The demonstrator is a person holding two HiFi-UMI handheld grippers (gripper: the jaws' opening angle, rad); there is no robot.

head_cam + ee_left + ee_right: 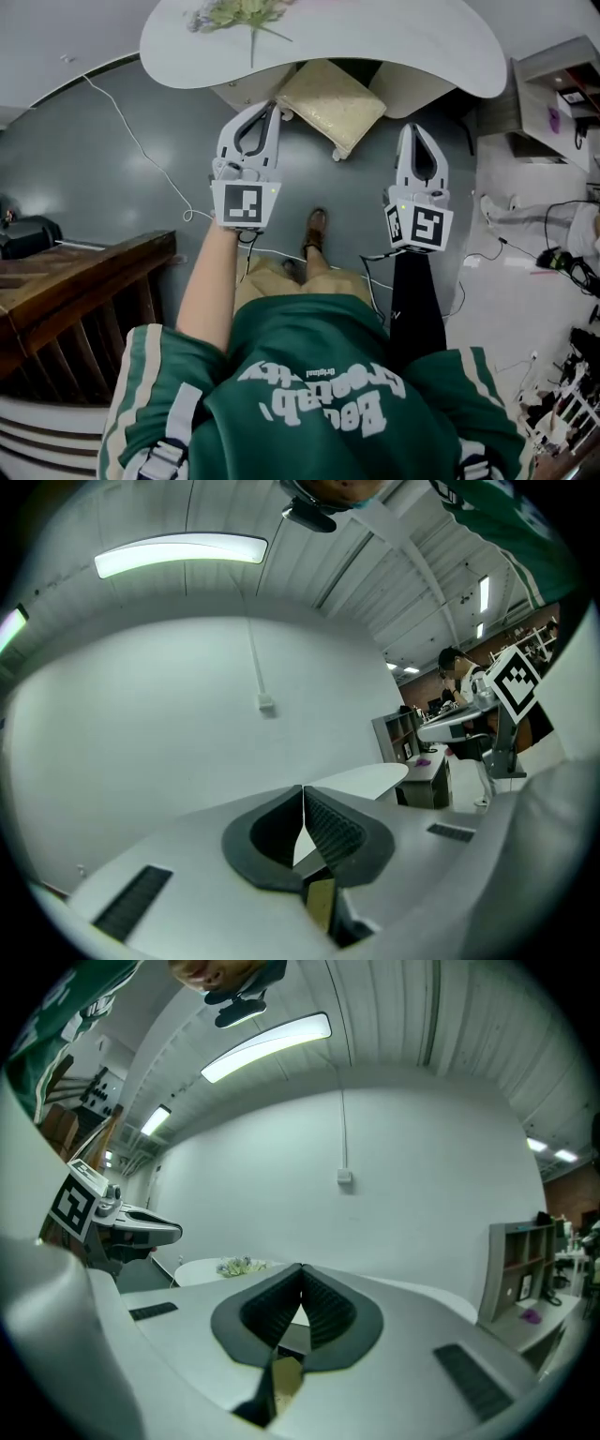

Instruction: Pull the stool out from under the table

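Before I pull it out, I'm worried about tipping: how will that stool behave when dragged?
The stool looks compact with a padded top, so it is probably light. That padding likely gives under a pinch, so a grip there may slip. On the smooth grey floor it should slide, though a high pull might tip it.

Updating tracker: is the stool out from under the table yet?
Done: nothing; the cushioned stool sits partly under the white table. In hand: nothing, left tongs and right tongs are shut and empty. Left: grip the stool, pull it clear.
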